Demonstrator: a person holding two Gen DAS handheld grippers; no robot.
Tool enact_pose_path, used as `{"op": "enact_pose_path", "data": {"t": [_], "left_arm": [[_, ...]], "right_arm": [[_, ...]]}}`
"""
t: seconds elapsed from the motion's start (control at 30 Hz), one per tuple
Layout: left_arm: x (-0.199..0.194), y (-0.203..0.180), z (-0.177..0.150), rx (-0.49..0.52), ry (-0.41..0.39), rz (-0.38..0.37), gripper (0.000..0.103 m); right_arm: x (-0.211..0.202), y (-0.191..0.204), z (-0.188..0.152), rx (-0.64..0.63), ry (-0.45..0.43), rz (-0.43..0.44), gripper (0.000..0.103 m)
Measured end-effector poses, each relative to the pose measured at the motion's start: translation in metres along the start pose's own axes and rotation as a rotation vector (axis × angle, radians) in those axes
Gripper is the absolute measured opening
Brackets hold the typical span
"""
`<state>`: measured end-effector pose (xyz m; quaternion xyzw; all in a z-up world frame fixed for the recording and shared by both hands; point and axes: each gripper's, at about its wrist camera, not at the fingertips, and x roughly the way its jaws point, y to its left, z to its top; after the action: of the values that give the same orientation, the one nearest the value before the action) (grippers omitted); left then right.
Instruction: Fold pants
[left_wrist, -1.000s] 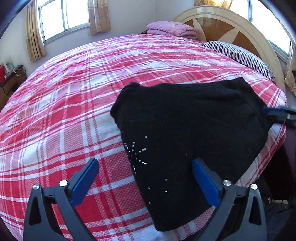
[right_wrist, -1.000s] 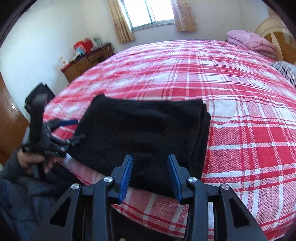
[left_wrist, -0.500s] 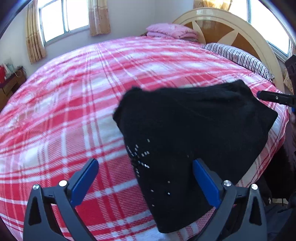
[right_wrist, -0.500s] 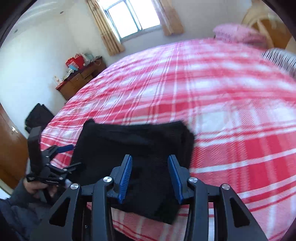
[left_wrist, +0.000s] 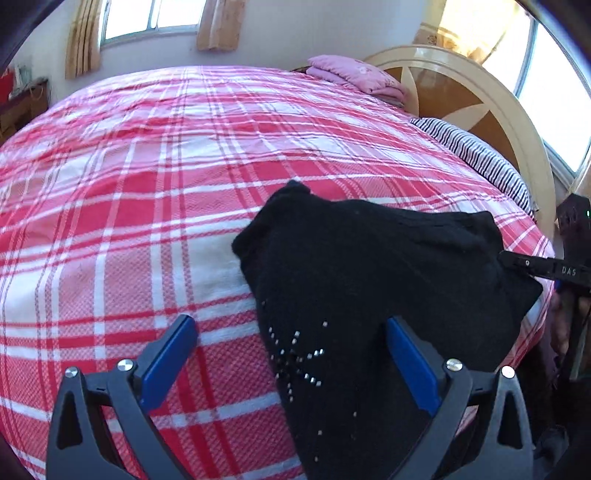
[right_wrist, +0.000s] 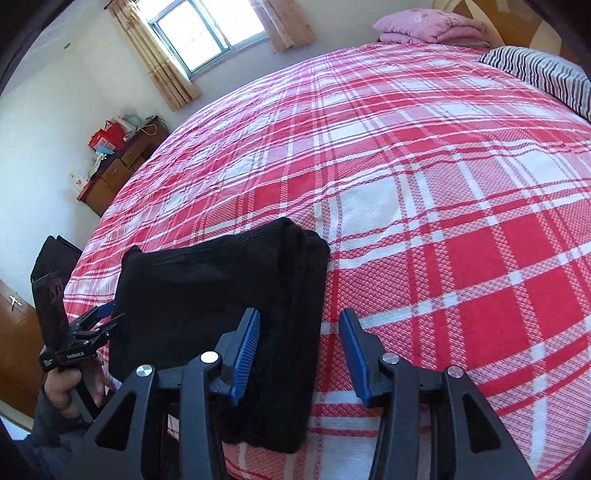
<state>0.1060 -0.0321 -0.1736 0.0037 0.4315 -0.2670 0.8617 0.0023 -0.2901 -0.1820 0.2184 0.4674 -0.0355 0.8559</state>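
Both grippers (left_wrist: 291, 363) (right_wrist: 299, 354) agape above folded black pants (right_wrist: 221, 295) at bedspread (right_wrist: 443, 221) edge.

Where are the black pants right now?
The black pants lie folded on the plaid bedspread at the near edge, between the left gripper and right gripper.

A home bedroom is shown. Most of each view is filled by a big bed w/ red-white plaid cover (right_wrist: 424, 184). An arched wooden headboard (left_wrist: 476, 110) is seen at 2 o'clock, w/ a striped pillow (left_wrist: 476, 155) and folded pink quilt (left_wrist: 354, 77). Curtained windows (right_wrist: 207, 33) sit at 11 o'clock; a cluttered wooden dresser (right_wrist: 114, 170) at 9.
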Motion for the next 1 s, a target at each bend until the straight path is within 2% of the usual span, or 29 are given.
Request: {"op": "enact_pose_path", "data": {"t": [0.07, 0.2, 0.33, 0.47, 0.67, 0.73, 0.77, 0.8, 0.83, 0.9, 0.93, 0.97, 1.0], "left_arm": [[0.003, -0.004, 0.001, 0.018, -0.003, 0.014, 0.103], [0.007, -0.013, 0.002, 0.044, -0.010, 0.010, 0.103], [0.008, -0.015, 0.001, 0.060, -0.021, 0.008, 0.103], [0.008, -0.014, 0.002, 0.062, -0.026, 0.002, 0.103], [0.012, -0.018, 0.003, 0.084, -0.034, -0.009, 0.103], [0.011, -0.018, 0.003, 0.084, -0.035, -0.024, 0.095], [0.009, -0.019, 0.003, 0.088, -0.039, -0.044, 0.082], [0.007, -0.020, 0.003, 0.090, -0.039, -0.059, 0.072], [0.005, -0.021, 0.002, 0.092, -0.042, -0.064, 0.067], [0.002, -0.021, 0.003, 0.091, -0.047, -0.083, 0.045], [-0.001, -0.018, 0.003, 0.075, -0.049, -0.091, 0.040], [-0.004, -0.014, 0.005, 0.054, -0.048, -0.109, 0.030], [-0.008, -0.009, 0.006, 0.035, -0.051, -0.129, 0.026]], "right_arm": [[0.002, 0.001, 0.002, 0.013, -0.001, 0.009, 0.052], [0.004, 0.006, 0.000, -0.001, -0.024, 0.080, 0.053], [0.005, 0.009, -0.002, -0.008, -0.036, 0.083, 0.053], [0.003, -0.005, 0.001, 0.048, -0.042, 0.113, 0.039], [0.006, 0.002, -0.002, 0.001, -0.061, 0.074, 0.037], [0.005, 0.001, -0.004, 0.006, -0.070, 0.095, 0.032], [0.004, 0.000, -0.004, 0.011, -0.074, 0.113, 0.029], [0.003, -0.001, -0.004, 0.021, -0.081, 0.128, 0.028], [0.002, -0.001, -0.004, 0.028, -0.087, 0.138, 0.027], [-0.001, 0.001, -0.004, 0.031, -0.096, 0.150, 0.026], [-0.003, 0.004, -0.003, 0.029, -0.101, 0.154, 0.025], [-0.006, 0.007, -0.002, 0.021, -0.107, 0.162, 0.025], [-0.008, 0.011, 0.000, 0.010, -0.111, 0.168, 0.025]]}}
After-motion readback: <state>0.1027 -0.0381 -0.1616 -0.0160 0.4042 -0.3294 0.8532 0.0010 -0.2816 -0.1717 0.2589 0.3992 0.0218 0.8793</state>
